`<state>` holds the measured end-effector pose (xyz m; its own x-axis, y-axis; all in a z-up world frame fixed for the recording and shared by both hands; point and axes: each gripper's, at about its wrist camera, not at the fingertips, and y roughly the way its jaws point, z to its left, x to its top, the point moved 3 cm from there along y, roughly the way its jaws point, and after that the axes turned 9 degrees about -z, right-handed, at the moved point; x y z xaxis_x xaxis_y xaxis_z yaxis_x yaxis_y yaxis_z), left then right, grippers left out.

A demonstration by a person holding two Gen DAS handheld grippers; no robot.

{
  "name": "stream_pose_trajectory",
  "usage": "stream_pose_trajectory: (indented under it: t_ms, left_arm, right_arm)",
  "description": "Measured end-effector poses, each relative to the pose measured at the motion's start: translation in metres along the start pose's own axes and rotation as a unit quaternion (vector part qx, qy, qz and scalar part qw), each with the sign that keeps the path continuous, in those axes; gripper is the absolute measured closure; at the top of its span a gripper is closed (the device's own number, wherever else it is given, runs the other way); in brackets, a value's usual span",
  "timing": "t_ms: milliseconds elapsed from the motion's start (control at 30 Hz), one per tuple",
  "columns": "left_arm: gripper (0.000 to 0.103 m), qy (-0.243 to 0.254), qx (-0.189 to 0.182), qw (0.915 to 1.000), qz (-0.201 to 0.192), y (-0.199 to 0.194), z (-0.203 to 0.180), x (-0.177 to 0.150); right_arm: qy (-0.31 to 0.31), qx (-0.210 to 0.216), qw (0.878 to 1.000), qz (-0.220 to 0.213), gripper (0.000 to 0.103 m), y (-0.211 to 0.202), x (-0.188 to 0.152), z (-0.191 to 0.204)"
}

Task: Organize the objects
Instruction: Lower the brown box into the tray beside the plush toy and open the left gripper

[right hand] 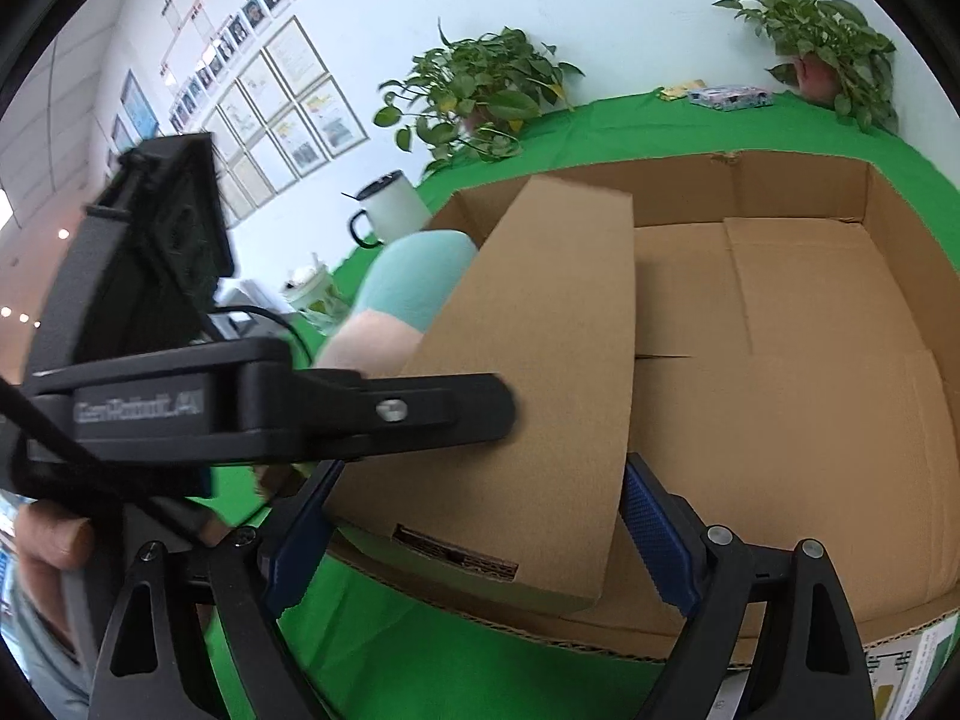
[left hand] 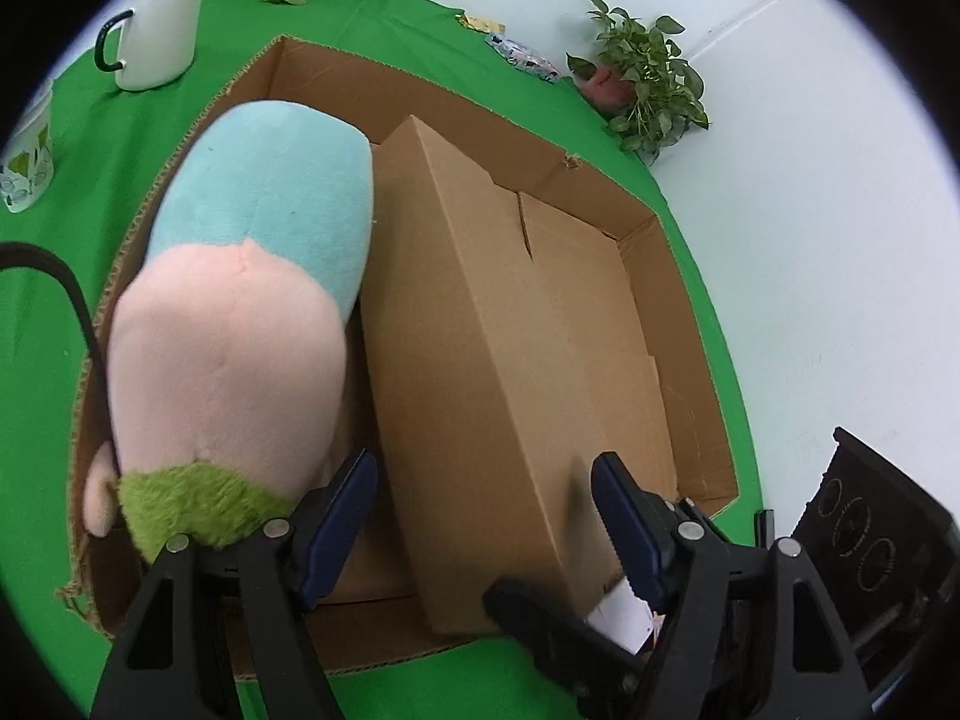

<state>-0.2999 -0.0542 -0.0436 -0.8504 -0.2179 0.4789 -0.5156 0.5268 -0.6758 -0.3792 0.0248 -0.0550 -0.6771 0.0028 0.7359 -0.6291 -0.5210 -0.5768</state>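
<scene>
A large open cardboard tray (left hand: 690, 312) (right hand: 888, 276) lies on the green cloth. In it a pink, blue and green plush toy (left hand: 240, 324) (right hand: 414, 282) lies along the left side. A closed small cardboard box (left hand: 480, 360) (right hand: 540, 348) stands in the tray beside the plush. My right gripper (right hand: 474, 516) has its blue pads on both sides of the box's near end and holds it. My left gripper (left hand: 486, 504) is open above the box's near end, one finger between plush and box. It shows as a black body in the right wrist view (right hand: 270, 408).
A white enamel mug (left hand: 159, 30) (right hand: 390, 207) and a patterned cup (left hand: 27, 162) stand left of the tray. Potted plants (left hand: 648, 78) (right hand: 480, 96) stand at the back by the wall. A small colourful packet (left hand: 528, 57) lies behind the tray.
</scene>
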Motion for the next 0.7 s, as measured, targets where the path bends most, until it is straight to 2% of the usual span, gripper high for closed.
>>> stream_pose_trajectory:
  t_ms: [367, 467, 533, 700]
  left_arm:
    - [0.029, -0.011, -0.01, 0.9999, -0.003, -0.014, 0.014, 0.0]
    - [0.029, -0.017, -0.012, 0.9997, -0.009, -0.018, 0.018, -0.006]
    - [0.029, -0.014, -0.01, 0.9998, -0.013, -0.017, 0.017, -0.009]
    - [0.029, 0.003, -0.003, 0.9997, -0.026, -0.024, 0.012, -0.014]
  right_arm:
    - [-0.043, -0.024, 0.998, 0.024, 0.016, 0.014, -0.025, 0.011]
    - [-0.047, -0.009, 0.998, 0.048, 0.014, 0.019, -0.029, 0.013]
    - [-0.045, 0.006, 0.997, 0.069, 0.008, 0.023, -0.033, 0.016]
    - [-0.058, -0.013, 0.997, 0.044, 0.007, 0.01, -0.032, 0.017]
